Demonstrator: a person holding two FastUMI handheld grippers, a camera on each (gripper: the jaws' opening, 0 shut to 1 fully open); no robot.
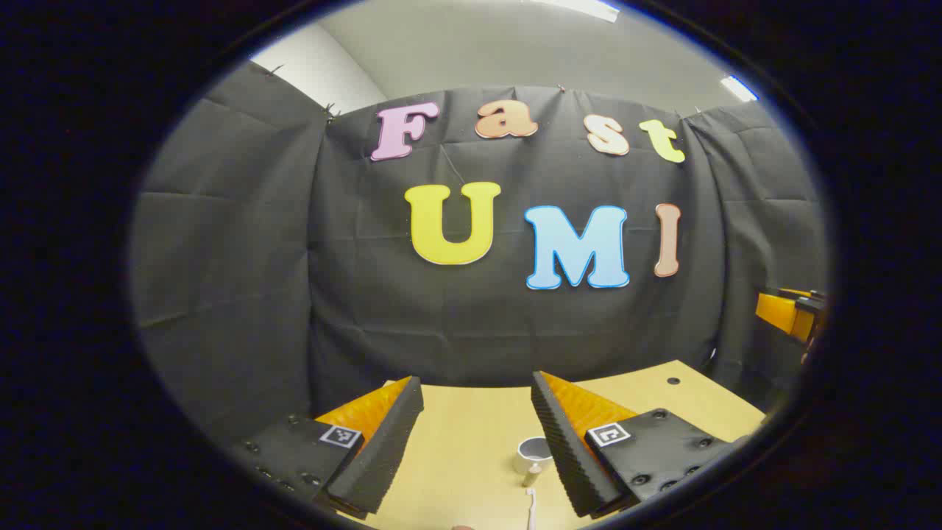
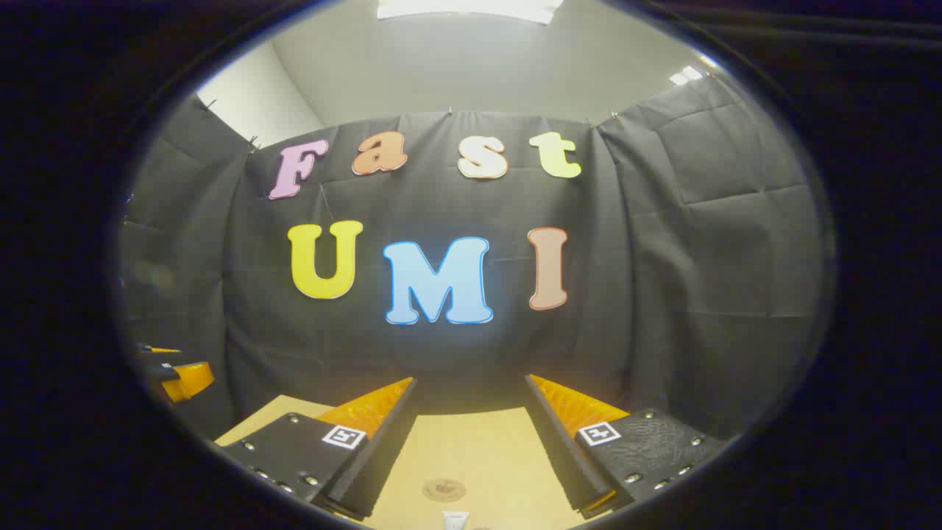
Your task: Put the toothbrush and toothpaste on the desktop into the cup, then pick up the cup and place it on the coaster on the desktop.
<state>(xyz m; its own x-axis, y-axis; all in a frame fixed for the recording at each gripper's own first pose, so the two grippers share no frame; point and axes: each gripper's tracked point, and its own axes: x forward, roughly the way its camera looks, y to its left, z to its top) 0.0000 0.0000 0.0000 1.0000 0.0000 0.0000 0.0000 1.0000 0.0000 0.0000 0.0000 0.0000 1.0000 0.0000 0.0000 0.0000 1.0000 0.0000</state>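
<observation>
Wooden bench: pale top carrying all the task's things.
Left gripper: spread wide, holding nothing, hovering high; likely just surveying before a first reach.
Right gripper: likewise spread and empty.
Cup: white, upright, toothpaste and toothbrush lying just before it, outside.
Coaster: round, bare, seen from the right gripper view.

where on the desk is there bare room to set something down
In the left gripper view, bare desk lies left of the cup, up to the wall. It is crowded around the cup, the toothpaste and the toothbrush. In the right gripper view, there is free wood beyond the coaster.
</observation>
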